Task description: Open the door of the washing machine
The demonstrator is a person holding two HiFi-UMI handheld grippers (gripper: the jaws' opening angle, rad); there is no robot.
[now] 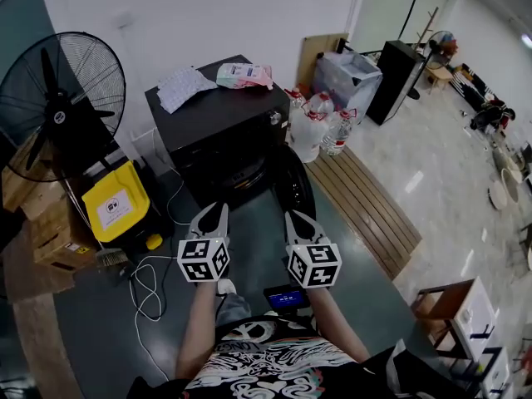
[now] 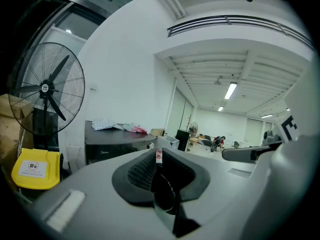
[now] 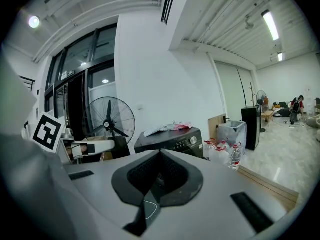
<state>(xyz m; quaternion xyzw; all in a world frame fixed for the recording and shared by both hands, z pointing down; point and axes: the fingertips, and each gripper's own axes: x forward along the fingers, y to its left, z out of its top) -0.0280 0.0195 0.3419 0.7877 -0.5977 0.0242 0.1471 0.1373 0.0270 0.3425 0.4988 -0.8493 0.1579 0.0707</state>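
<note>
The black washing machine (image 1: 218, 116) stands against the white wall ahead of me, and its round dark door (image 1: 295, 181) is swung out to the right of the drum opening. It also shows in the left gripper view (image 2: 112, 143) and in the right gripper view (image 3: 172, 140). My left gripper (image 1: 218, 209) hovers in front of the machine, apart from it; its jaws (image 2: 159, 158) stand a narrow slit apart with nothing between them. My right gripper (image 1: 293, 217) hovers beside it, near the door's edge, shut on nothing (image 3: 160, 155).
A folded cloth (image 1: 184, 86) and a pink package (image 1: 243, 75) lie on the machine's top. A black floor fan (image 1: 62, 98), a yellow device (image 1: 116, 202) and cardboard boxes (image 1: 50, 223) stand left. Water bottles (image 1: 320, 127) and a slatted wooden platform (image 1: 366, 202) are right. A white cable (image 1: 145, 289) lies on the floor.
</note>
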